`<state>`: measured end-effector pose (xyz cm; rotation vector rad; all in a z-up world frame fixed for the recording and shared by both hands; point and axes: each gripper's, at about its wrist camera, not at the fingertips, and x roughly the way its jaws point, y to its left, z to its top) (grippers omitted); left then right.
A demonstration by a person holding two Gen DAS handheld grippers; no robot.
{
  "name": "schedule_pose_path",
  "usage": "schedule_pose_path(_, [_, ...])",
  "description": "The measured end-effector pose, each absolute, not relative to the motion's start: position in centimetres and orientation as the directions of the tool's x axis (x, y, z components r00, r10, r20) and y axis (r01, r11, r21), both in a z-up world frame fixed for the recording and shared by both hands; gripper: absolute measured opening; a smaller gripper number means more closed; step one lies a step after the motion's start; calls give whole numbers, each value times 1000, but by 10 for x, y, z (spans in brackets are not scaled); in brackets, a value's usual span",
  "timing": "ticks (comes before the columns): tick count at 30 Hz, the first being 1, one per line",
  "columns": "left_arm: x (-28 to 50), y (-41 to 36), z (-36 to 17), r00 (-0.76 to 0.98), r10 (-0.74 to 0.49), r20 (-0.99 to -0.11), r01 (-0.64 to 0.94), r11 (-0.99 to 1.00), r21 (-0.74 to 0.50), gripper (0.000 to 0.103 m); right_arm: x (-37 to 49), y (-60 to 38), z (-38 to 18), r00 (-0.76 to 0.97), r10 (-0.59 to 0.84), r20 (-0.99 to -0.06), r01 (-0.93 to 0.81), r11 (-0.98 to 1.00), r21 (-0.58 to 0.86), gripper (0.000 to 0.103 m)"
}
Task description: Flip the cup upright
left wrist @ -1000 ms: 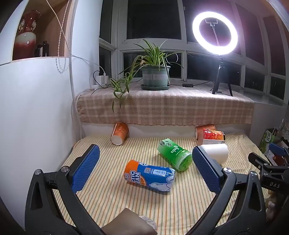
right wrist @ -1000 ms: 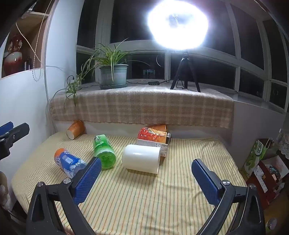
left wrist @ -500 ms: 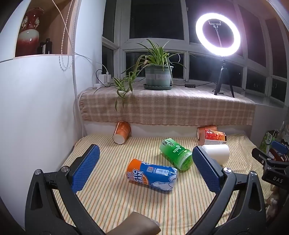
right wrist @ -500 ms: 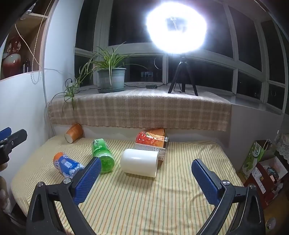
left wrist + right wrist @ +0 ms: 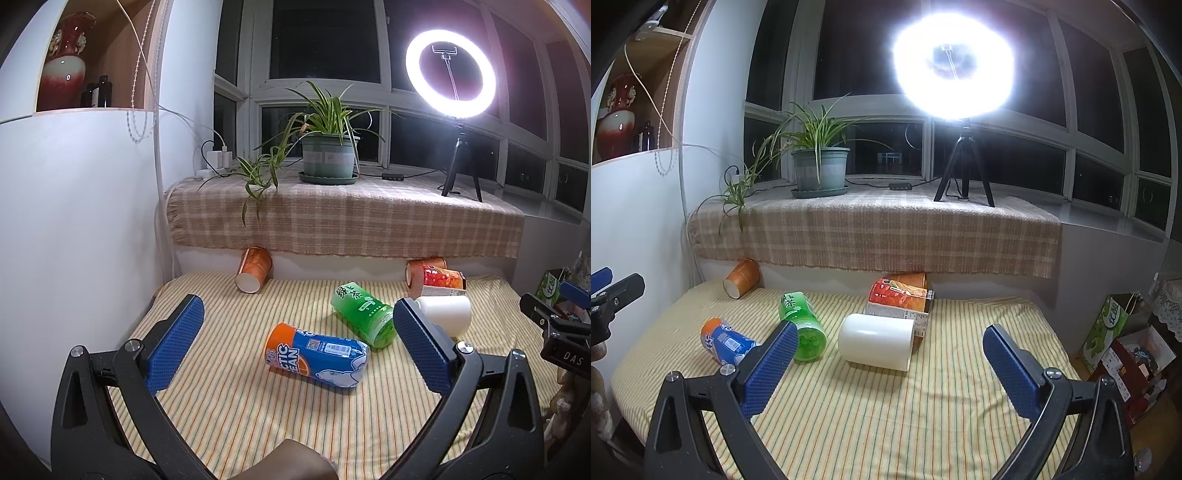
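White cup (image 5: 874, 341) (sideways) beyond right gripper (image 5: 891, 352)

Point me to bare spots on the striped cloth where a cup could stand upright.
Widest bare patch: near right of the striped cloth, bordered by the white cup and the right claw. A second lies at near left, between the blue-orange cup, the brown cup and the left claw. Crowded: the middle and back right, around the green cup and red-orange carton.
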<state>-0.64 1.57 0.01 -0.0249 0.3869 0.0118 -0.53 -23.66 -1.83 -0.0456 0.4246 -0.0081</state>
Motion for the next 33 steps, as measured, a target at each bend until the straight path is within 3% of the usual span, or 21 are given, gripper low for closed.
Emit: schedule_pose_path(33, [-7, 17, -2, 925, 6, -380, -15, 1000, -22, 103, -3, -237, -18, 908, -24, -418, 6, 999, -45, 103])
